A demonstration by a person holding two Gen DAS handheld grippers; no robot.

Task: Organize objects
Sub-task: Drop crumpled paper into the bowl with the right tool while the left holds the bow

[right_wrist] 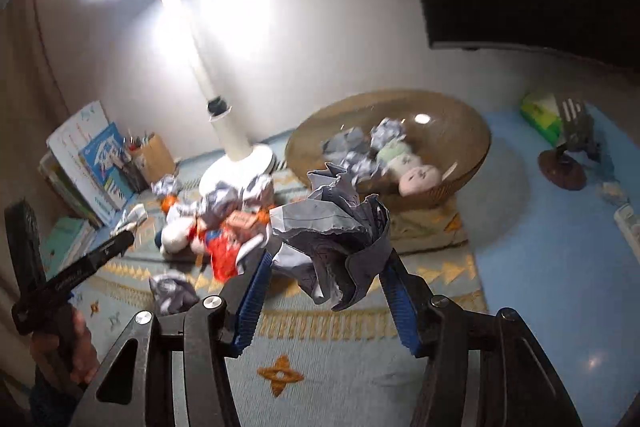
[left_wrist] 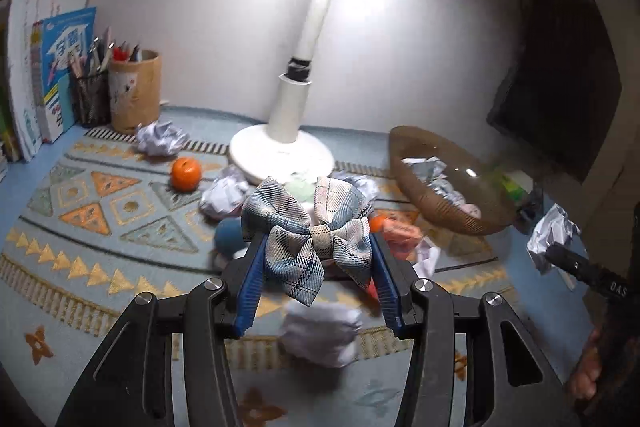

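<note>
My left gripper (left_wrist: 318,247) is shut on a plaid fabric bow (left_wrist: 308,233) and holds it above the patterned mat (left_wrist: 100,227). My right gripper (right_wrist: 326,259) is shut on a crumpled paper ball (right_wrist: 332,231), held above the mat in front of the brown bowl (right_wrist: 460,115). The bowl holds paper balls and two soft toys (right_wrist: 420,179). In the left wrist view the bowl (left_wrist: 436,211) lies to the right. Loose paper balls (left_wrist: 160,139), an orange (left_wrist: 186,174) and a blue ball (left_wrist: 229,233) lie on the mat.
A white desk lamp (left_wrist: 282,147) stands at the back centre. Pen holders (left_wrist: 134,95) and books (left_wrist: 48,67) stand at the back left. A pile of toys and paper (right_wrist: 216,227) lies by the lamp base. A tissue box (right_wrist: 540,115) and figurine (right_wrist: 568,159) sit far right.
</note>
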